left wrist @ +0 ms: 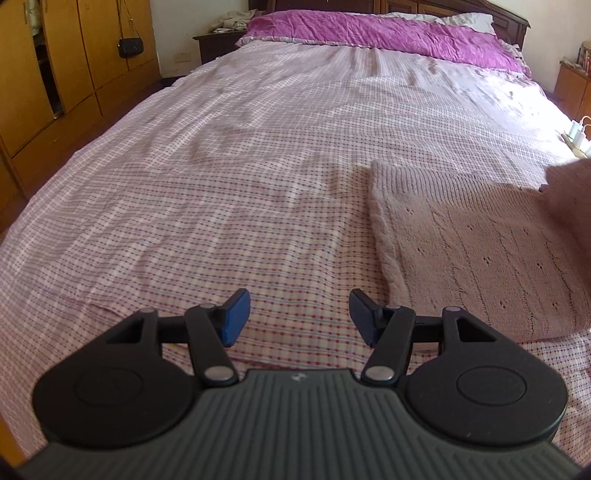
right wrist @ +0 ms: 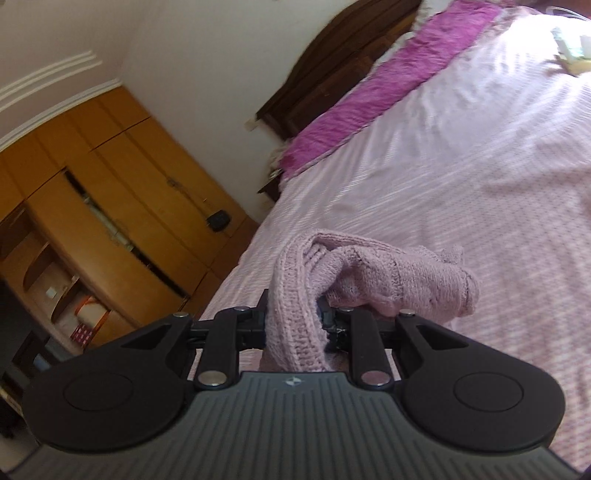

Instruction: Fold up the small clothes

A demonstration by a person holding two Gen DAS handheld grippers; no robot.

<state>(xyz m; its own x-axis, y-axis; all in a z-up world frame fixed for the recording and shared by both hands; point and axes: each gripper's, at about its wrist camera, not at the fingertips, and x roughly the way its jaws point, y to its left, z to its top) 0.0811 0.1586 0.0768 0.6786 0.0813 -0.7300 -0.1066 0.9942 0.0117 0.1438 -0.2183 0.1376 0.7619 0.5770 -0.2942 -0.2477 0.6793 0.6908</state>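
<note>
On the near right part of the bed [left wrist: 258, 166], the pink knit sweater [left wrist: 480, 258] lies flat over the checked sheet, already doubled into a rough rectangle with a straight left edge. One part of it is raised: in the right wrist view a bunched sleeve or edge of the same knit [right wrist: 332, 280] is lifted off the sheet and drapes over the right gripper [right wrist: 291, 325].

Right gripper: fingers drawn together and clamped on that knit; the ribbed band passes between them and hangs down toward the camera. Judgement: the grip sits on an edge so the fabric can be carried across the flat body as the next fold. The camera is tilted, with the wardrobe [right wrist: 110, 221] at left and the bed running up to the right. That fits a lift-and-swing posture.

Left gripper [left wrist: 299, 317]: fingers wide apart, nothing between them, hovering over bare sheet just left of the sweater's near left corner. Judgement: positioned to pin or take that corner while the right side folds over.

Far end of the bed: magenta quilt [left wrist: 369, 33] and headboard, well apart from the work. A small black bag [left wrist: 130, 47] hangs on the wardrobe at far left.

Risk: the loose knit stretches and may sag unevenly when laid down.
</note>
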